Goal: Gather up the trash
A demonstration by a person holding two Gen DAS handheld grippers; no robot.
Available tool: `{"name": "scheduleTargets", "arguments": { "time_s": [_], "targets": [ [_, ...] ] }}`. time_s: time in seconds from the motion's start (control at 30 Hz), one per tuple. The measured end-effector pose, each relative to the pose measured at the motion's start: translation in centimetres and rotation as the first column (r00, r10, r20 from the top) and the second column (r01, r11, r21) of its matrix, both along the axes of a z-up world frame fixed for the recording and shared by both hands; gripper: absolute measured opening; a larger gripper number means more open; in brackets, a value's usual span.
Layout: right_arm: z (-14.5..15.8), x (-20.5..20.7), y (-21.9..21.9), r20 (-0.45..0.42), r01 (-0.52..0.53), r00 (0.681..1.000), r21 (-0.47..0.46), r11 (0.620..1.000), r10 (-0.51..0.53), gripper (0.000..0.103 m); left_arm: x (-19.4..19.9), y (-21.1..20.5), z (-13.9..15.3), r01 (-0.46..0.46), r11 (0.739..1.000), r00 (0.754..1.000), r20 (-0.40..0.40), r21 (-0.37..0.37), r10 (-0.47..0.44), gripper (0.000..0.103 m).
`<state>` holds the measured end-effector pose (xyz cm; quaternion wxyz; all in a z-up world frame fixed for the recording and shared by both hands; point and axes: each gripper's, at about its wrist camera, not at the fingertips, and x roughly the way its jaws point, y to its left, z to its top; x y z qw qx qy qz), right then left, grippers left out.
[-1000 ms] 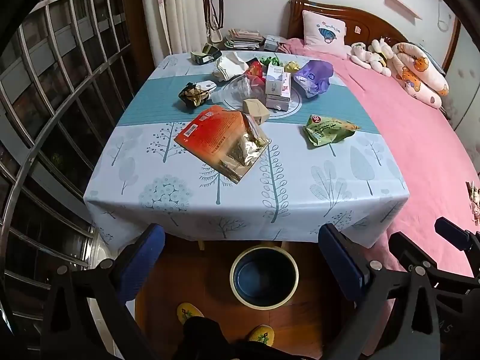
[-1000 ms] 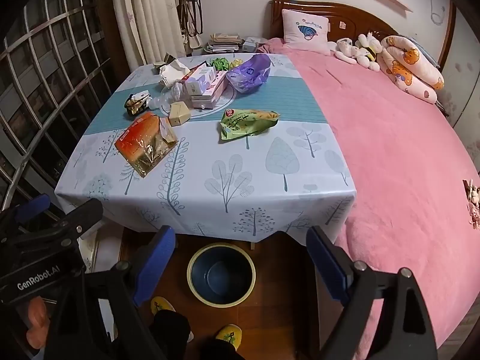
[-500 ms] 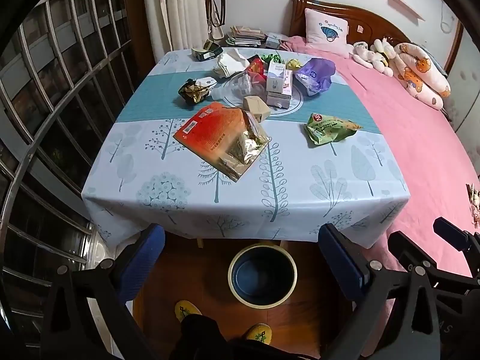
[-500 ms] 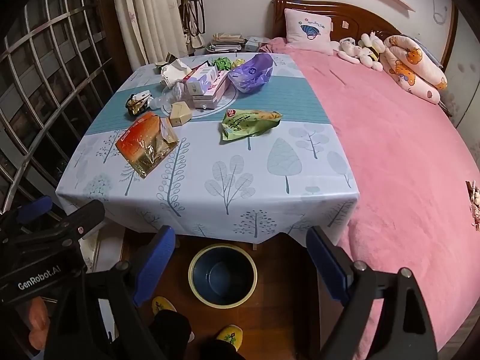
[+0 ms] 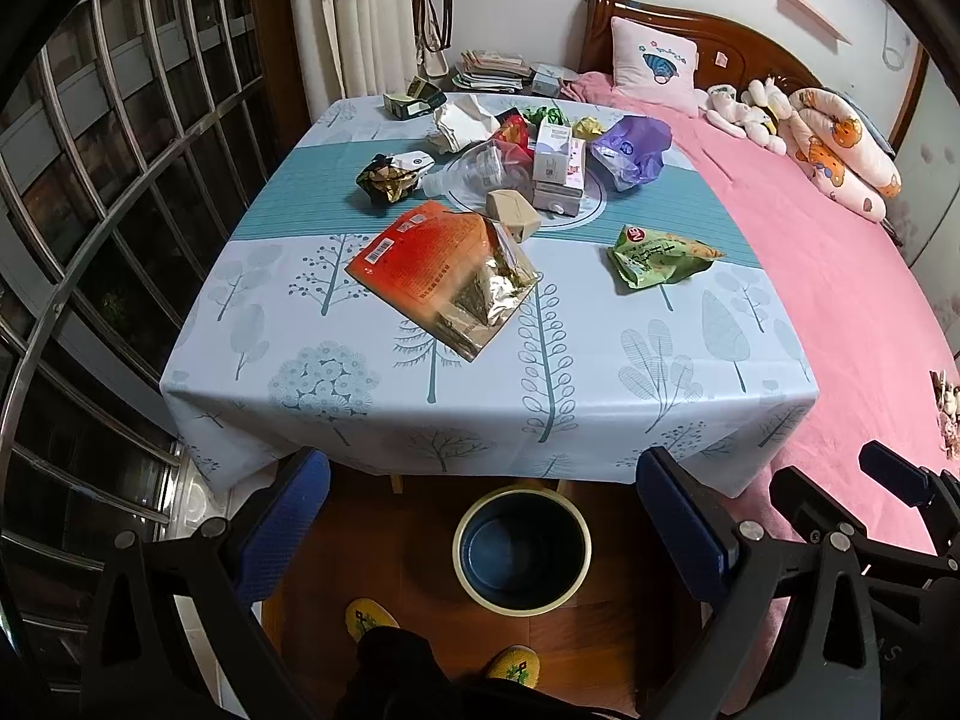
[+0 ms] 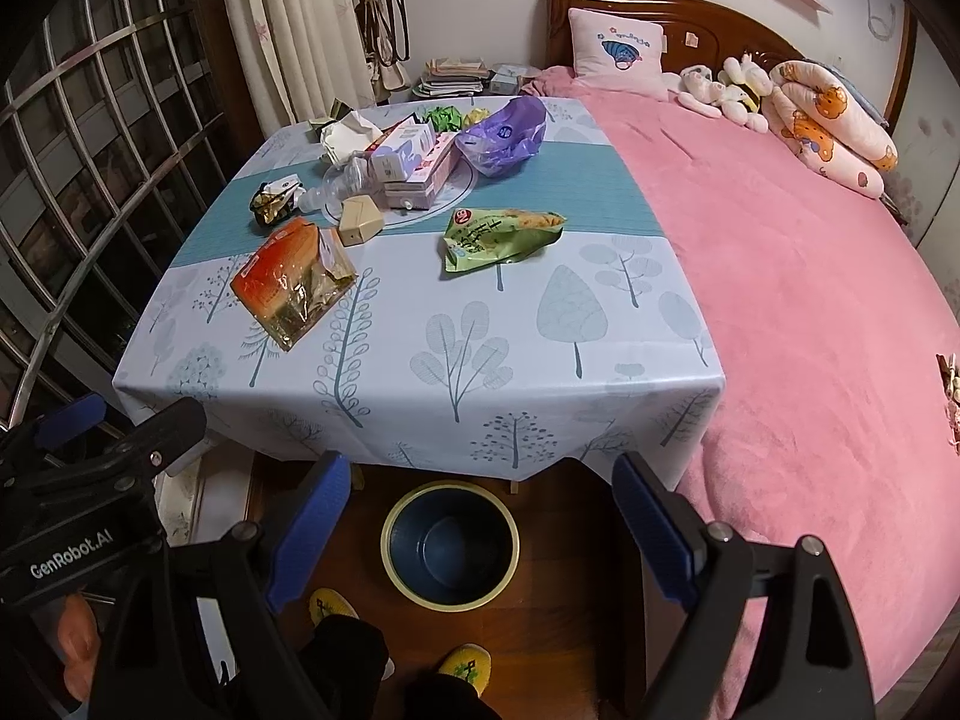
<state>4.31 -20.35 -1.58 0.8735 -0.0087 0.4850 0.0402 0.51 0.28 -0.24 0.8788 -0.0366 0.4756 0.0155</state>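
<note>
1. Lying ahead of both tongs on the tablecloth (image 5: 492,396), the trash is waiting untouched: the orange snack bag (image 5: 444,273) is sitting nearest, ahead of the left gripper (image 5: 483,525), and the green snack bag (image 6: 498,237) is sitting ahead of the right gripper (image 6: 480,531).
2. Spreading wide, both pairs of blue-padded fingers are gaping and holding nothing; they are hovering below the table's near edge, with the trash bin (image 6: 450,543) showing between them on the floor.
3. Beyond the two bags, a tan box (image 5: 513,213), a clear plastic bottle (image 5: 474,165), white and pink cartons (image 5: 558,165), a purple bag (image 5: 633,150), a dark crumpled wrapper (image 5: 387,180) and crumpled paper (image 5: 459,126) are crowding together well past the tongs.
4. Judging the step as the first reach, the left gripper is best aiming at the orange bag's near, flat-lying corner, coming in low and pinching a fold so the slippery foil is not sliding away.
5. Carrying it straight back over the near edge is looking safest, since the bin is standing directly beneath.
</note>
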Motion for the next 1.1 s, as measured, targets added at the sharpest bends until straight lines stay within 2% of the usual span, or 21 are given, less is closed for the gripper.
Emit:
{"name": "scheduleTargets", "arguments": {
  "time_s": [1.1],
  "targets": [
    [-0.12,0.21,0.07,-0.007,-0.019,1.000,0.013,1.000,0.019,0.089,-0.07,0.45,-0.16,-0.003,1.000,1.000,0.004,0.001,0.003,0.101]
  ]
}}
